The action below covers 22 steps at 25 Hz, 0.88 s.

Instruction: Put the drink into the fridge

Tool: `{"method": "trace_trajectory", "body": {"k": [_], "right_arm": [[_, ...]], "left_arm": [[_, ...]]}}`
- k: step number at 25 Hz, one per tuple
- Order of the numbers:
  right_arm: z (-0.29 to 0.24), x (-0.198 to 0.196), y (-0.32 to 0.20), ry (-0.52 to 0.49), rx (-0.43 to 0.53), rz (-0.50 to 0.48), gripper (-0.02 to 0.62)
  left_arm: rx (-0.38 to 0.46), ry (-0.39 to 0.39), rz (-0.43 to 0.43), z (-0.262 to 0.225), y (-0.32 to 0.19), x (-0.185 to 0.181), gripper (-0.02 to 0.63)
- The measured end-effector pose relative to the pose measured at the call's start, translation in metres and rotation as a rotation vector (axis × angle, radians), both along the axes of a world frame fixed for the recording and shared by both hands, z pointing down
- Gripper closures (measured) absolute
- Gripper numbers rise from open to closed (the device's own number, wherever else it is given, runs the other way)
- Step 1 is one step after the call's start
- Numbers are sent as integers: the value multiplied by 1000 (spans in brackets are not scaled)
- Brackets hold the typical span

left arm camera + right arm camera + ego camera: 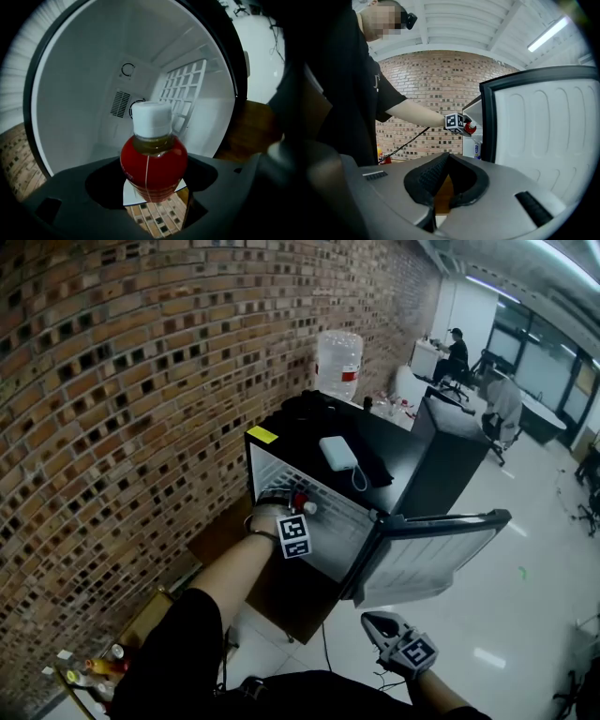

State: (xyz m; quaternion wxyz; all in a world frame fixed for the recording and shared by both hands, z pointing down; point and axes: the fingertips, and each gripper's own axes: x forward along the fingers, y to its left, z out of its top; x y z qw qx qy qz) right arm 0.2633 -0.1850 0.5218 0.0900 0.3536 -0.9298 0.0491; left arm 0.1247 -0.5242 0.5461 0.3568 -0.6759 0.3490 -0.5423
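left gripper (pixel 154 182) fingers clamped on red drink (pixel 153 161) at open fridge (pixel 84 103), right gripper (pixel 445 164) fingers closed, empty

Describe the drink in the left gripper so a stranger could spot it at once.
Against the brick wall stands a black fridge with its door open. At its opening the left gripper holds a bottle: red label, white cap, amber liquid at the neck. Unlike the bottles on the floor, it is held up.
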Motion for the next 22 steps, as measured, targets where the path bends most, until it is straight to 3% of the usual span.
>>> {"method": "trace_trajectory", "body": {"k": [9,15,17,22], "right_arm": [[1,26,4,6,3,50,607],[1,38,8,6,-5,77,607],[1,38,8,6,-3,76,607],[-2,38,8,3,7,76,607]], "left_arm": [[33,-146,49,9,-14,30,252],[68,-344,129,12,-17,42,238],[88,-339,140,3,-20,49,230],[73,-189,119,-14,-19,58,229]]}}
